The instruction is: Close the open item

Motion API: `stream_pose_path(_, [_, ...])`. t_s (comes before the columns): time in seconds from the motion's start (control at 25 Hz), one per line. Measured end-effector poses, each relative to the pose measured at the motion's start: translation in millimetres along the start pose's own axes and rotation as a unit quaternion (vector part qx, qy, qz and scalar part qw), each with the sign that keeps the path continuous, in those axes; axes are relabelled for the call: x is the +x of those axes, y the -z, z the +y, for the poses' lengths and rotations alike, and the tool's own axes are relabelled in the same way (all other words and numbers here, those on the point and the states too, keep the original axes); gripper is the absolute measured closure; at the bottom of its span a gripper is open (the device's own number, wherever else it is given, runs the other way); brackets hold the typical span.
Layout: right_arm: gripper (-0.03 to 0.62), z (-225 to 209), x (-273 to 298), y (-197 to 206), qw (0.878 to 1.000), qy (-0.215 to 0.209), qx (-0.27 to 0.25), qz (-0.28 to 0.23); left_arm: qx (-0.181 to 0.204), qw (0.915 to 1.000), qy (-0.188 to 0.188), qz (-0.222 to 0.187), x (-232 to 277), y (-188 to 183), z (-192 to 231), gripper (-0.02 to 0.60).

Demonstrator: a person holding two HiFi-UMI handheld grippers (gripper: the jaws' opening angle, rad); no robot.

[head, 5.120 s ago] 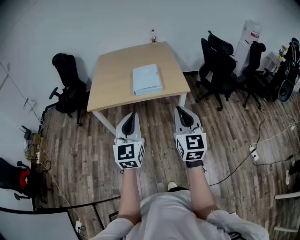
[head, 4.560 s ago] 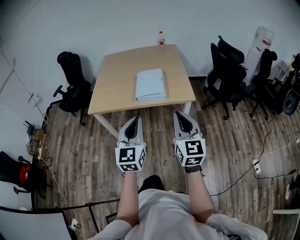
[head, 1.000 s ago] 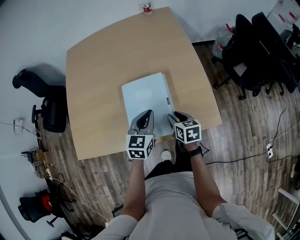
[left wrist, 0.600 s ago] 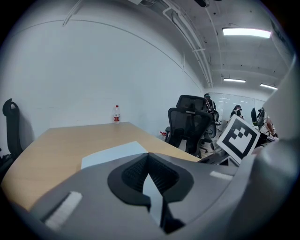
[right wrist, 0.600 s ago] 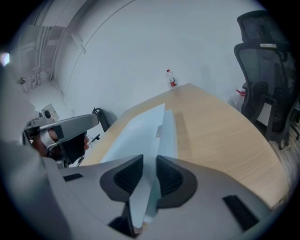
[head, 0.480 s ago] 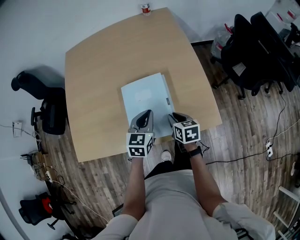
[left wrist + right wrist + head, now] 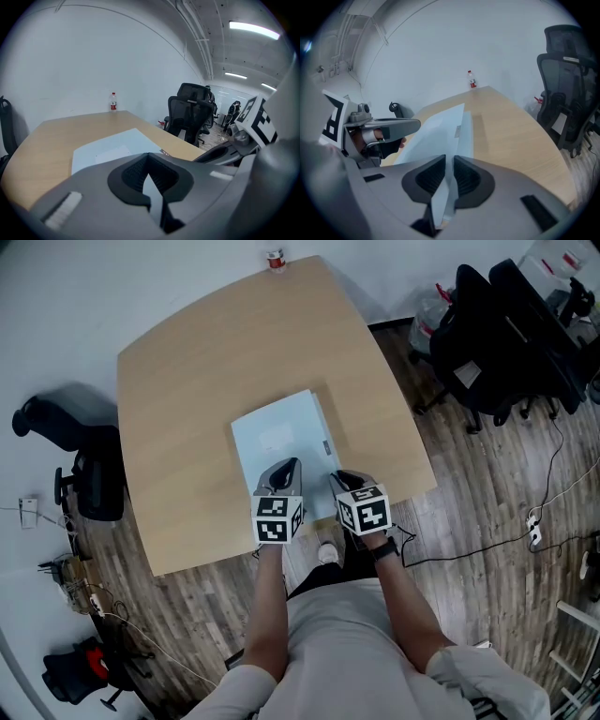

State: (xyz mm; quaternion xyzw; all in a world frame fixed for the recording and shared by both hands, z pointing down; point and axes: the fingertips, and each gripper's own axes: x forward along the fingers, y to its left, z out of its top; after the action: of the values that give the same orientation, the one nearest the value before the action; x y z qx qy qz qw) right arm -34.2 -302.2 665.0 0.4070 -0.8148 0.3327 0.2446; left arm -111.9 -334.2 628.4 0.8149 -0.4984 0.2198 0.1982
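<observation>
Pale blue folder (image 7: 279, 439) lies at frame centre on the wooden table (image 7: 178, 409), its cover (image 7: 440, 129) slightly raised along the right edge; right gripper (image 7: 339, 477) at the folder's lower right corner, jaws just closing and now clamped on that cover's edge; left gripper (image 7: 287, 465) beside it above the folder's lower edge, jaws clenched together, empty; bottle (image 7: 275, 259) at the table's top edge.
</observation>
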Motion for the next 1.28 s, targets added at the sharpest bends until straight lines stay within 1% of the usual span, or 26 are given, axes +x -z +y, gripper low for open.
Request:
stream_pose_path(0.2, [0.533,-7,4,6,1.0,0.011,0.007,0.016,0.005,0.9994,0.005,0.035,21,10,4,0.574])
stream_pose_path(0.48, [0.533,-10,8,14,0.999,0.021,0.009,0.036,0.016,0.9981,0.014,0.058,38,20,4,0.574])
stream_pose_path(0.6, [0.533,-11,12,18,0.998,0.022,-0.004,0.05,0.025,0.9969,0.013,0.074,44,28,5,0.574])
stream_pose_path(0.84, [0.533,-15,16,22,0.997,0.03,-0.012,0.065,0.034,0.9947,0.018,0.095,52,42,3,0.574])
stream_pose_path(0.96, [0.533,-16,17,22,0.997,0.025,-0.014,0.069,0.041,0.9932,0.017,0.108,57,47,3,0.574])
stream_pose_path(1.04, [0.533,-17,17,22,0.997,0.021,-0.016,0.073,0.046,0.9912,0.014,0.123,61,53,4,0.574])
stream_pose_path(1.16, [0.533,-15,16,21,0.996,0.025,-0.032,0.075,0.047,0.9884,0.011,0.144,67,63,5,0.574])
stream_pose_path(1.28, [0.533,-14,15,21,0.996,0.031,-0.047,0.072,0.046,0.9878,0.013,0.148,70,64,5,0.574])
